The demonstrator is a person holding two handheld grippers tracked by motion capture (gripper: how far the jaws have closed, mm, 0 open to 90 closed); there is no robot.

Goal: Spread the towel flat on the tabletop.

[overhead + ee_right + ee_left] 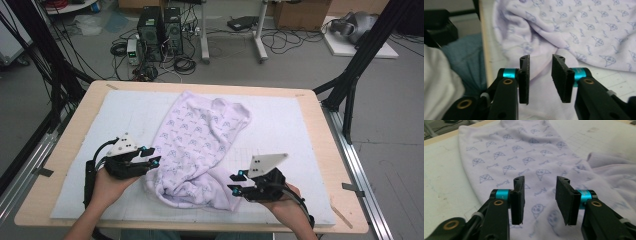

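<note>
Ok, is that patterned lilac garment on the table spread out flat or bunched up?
Partly bunched. The garment lies smooth toward the far end, but its near end is rumpled into folds between the left gripper and right gripper.

The garment [200, 145] is soft, matt lilac cloth with a faint printed pattern. It lies on a white mat [285, 125] with a felt-like matt face. The table [320, 130] has a smooth pale wood rim. The grippers' pads [565, 200] look like matt black rubber, with glossy teal metal collars [502, 194].
</note>
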